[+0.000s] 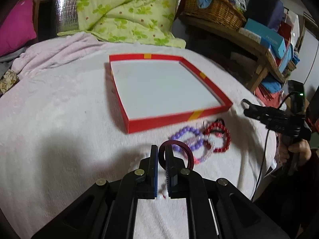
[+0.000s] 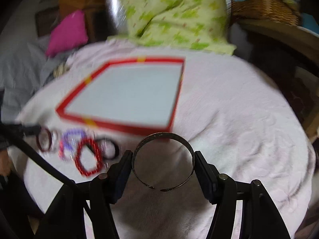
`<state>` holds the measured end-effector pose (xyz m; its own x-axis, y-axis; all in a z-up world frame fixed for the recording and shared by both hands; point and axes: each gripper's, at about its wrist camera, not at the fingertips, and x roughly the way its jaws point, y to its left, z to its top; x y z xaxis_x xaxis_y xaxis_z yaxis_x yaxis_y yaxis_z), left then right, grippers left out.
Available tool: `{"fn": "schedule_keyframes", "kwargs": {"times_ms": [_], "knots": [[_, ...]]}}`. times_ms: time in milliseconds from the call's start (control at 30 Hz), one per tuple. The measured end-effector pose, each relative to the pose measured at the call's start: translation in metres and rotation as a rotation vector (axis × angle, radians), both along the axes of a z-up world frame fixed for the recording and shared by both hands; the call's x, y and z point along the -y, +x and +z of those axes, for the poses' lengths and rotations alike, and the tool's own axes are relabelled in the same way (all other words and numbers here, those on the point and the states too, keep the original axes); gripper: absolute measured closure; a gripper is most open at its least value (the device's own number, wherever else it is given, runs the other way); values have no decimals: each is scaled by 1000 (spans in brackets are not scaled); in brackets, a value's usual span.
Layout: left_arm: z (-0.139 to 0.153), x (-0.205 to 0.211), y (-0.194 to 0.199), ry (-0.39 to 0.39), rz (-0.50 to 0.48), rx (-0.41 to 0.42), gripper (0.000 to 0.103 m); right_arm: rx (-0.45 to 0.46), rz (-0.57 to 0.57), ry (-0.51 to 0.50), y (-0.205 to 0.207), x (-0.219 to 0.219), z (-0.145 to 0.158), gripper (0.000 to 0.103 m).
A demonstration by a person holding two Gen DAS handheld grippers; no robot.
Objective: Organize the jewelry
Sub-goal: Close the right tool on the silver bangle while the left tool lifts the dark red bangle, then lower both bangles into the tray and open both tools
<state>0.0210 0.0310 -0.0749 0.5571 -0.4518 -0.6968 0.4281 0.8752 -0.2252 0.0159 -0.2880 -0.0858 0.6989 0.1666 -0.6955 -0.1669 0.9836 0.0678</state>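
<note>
A shallow red tray (image 1: 159, 122) with a white floor lies on the pale blanket, nothing in it. Just in front of it is a pile of bracelets: purple beads (image 1: 187, 133), red beads (image 1: 219, 137) and paler ones. My left gripper (image 1: 161, 149) is shut on a dark maroon ring (image 1: 179, 145), held beside the pile. My right gripper (image 2: 163, 159) is shut on an open metal bangle (image 2: 163, 135), its pads on the bangle's two sides, held above the blanket near the tray's (image 2: 119, 126) front corner. The red bead bracelet (image 2: 87, 157) lies to its left.
A green flowered quilt (image 1: 129, 10) and a pink pillow (image 1: 18, 29) lie behind the tray. At the right stand a wicker basket (image 1: 215, 10) and stacked boxes (image 1: 265, 33) on a wooden bench. A hand (image 1: 299, 149) holds the right gripper, its cable hanging.
</note>
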Motion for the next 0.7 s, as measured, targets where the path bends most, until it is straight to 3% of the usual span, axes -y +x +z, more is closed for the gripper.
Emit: {"fn": "schedule_keyframes", "kwargs": {"times_ms": [133,233,467,700], "knots": [[17,7,13,-17,43,74,96,102,-85,110,3,2,29,39],[25,14,31,-21,85,119,96,122,-108,162,19,-14,39,39],[10,27,91,42,188,86,96,-62,-169,203,83,-46,14,39],[-3,36,105,122,205,47,91,-180,-182,208,127,-61,-7,38]]}}
